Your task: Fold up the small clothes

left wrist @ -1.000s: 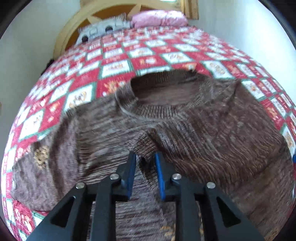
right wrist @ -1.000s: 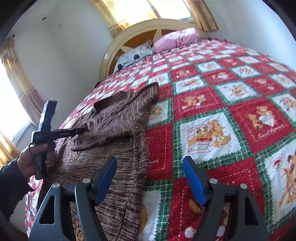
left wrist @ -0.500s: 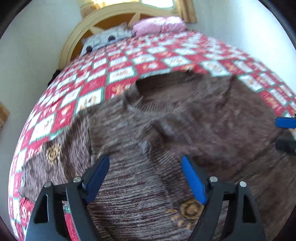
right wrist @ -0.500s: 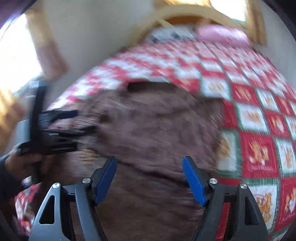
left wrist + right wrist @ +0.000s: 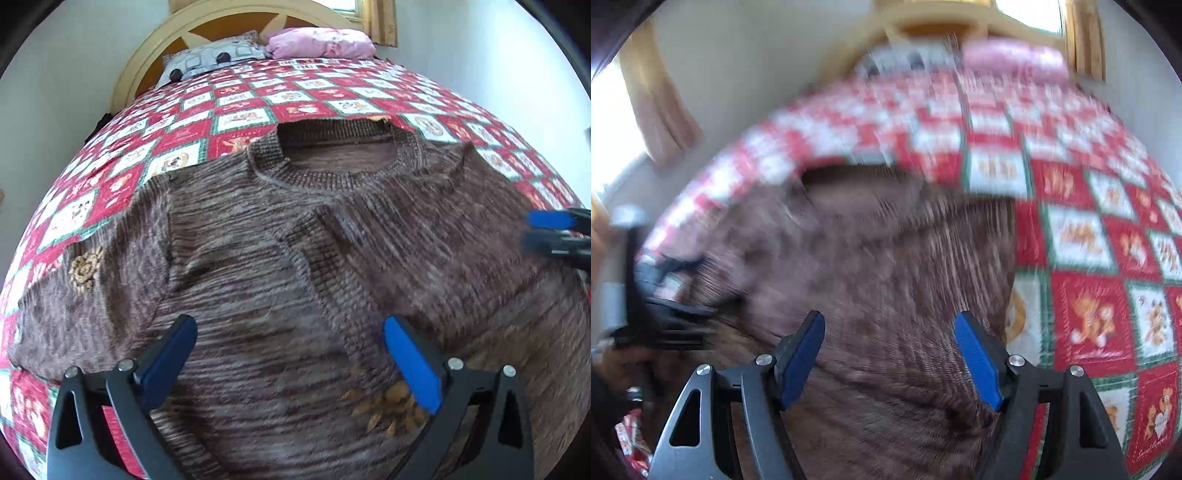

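Note:
A brown knitted sweater (image 5: 295, 251) lies front up on the bed, collar toward the headboard, one sleeve folded across its chest. My left gripper (image 5: 288, 354) is open and empty, above the sweater's lower body. My right gripper (image 5: 890, 354) is open and empty over the sweater (image 5: 886, 280) near its right side; its blue pads (image 5: 550, 219) show at the right edge of the left wrist view. The left gripper's black frame (image 5: 653, 295) shows blurred at the left of the right wrist view.
The bed has a red, white and green patchwork quilt (image 5: 236, 103) (image 5: 1089, 295). A grey pillow (image 5: 210, 61) and a pink pillow (image 5: 317, 42) lie by the arched wooden headboard (image 5: 229, 26). White walls stand on both sides.
My left gripper opened, let go of the sweater fold and pulled back. My right gripper swung left from over the quilt to over the sweater, still open.

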Motion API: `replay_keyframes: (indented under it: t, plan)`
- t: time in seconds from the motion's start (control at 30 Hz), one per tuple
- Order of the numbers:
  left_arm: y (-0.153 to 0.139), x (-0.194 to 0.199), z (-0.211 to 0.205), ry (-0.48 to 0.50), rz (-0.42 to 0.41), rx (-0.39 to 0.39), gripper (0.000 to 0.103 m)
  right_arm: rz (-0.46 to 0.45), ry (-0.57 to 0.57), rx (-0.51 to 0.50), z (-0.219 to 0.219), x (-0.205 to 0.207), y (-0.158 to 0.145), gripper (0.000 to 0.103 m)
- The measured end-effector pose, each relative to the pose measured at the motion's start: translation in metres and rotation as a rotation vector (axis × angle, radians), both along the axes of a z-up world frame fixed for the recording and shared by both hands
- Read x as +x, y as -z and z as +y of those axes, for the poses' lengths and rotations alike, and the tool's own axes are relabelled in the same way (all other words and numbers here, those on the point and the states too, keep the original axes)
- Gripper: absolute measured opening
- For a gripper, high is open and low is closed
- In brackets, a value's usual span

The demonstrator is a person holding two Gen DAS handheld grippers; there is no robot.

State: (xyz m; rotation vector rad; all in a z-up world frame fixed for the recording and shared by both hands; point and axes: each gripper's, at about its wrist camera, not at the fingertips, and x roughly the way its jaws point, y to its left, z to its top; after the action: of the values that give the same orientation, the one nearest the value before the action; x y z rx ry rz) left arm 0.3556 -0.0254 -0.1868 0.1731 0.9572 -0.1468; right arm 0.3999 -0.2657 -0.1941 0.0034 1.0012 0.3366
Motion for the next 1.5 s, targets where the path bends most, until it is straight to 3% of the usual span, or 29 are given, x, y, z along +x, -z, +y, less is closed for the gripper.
replay_keyframes:
  t: [0.03, 0.1, 0.33, 0.5, 0.57, 0.73, 0.77, 0.9, 1.0, 1.07, 1.13, 1.37, 1.5]
  plan:
    - [-0.001, -0.003, 0.006, -0.008, -0.012, 0.036, 0.103, 0.05, 0.039, -0.017, -0.003, 0.008, 0.016, 0.074]
    - [-0.002, -0.006, 0.026, -0.029, -0.034, 0.096, 0.103, 0.02, 0.033, -0.015, -0.004, 0.003, 0.014, 0.074]
    - [0.0, -0.027, 0.094, -0.11, 0.013, -0.001, 0.102, -0.059, -0.017, -0.029, 0.026, -0.03, -0.017, 0.074]
    - [-0.001, -0.086, 0.098, -0.05, 0.065, -0.157, 0.101, -0.084, -0.078, 0.001, 0.061, -0.055, -0.034, 0.074]
    - [0.003, -0.11, 0.096, -0.025, 0.095, -0.171, 0.091, -0.101, -0.136, 0.013, 0.077, -0.074, -0.04, 0.074]
    - [-0.002, -0.174, 0.103, -0.007, 0.113, -0.243, 0.08, -0.157, -0.232, -0.061, 0.105, -0.114, -0.05, 0.074]
    - [-0.003, -0.188, 0.103, -0.011, 0.101, -0.236, 0.074, -0.166, -0.244, -0.057, 0.107, -0.121, -0.052, 0.074]
    - [0.0, -0.222, 0.09, 0.002, 0.072, -0.187, 0.068, -0.181, -0.26, -0.028, 0.113, -0.139, -0.054, 0.074]
    - [-0.001, -0.229, 0.075, 0.025, 0.055, -0.158, 0.047, -0.184, -0.253, -0.026, 0.116, -0.145, -0.053, 0.074]
    - [-0.001, -0.234, 0.068, 0.057, 0.059, -0.161, 0.015, -0.183, -0.247, -0.007, 0.119, -0.149, -0.055, 0.074]
    - [-0.004, -0.237, 0.068, 0.045, 0.064, -0.164, 0.006, -0.189, -0.244, 0.011, 0.118, -0.154, -0.059, 0.074]
    - [-0.028, -0.274, 0.103, -0.013, 0.03, -0.218, 0.003, -0.221, -0.209, 0.037, 0.103, -0.169, -0.067, 0.074]
    - [-0.017, -0.279, 0.111, -0.042, 0.068, -0.185, 0.004, -0.216, -0.187, 0.051, 0.099, -0.167, -0.063, 0.074]
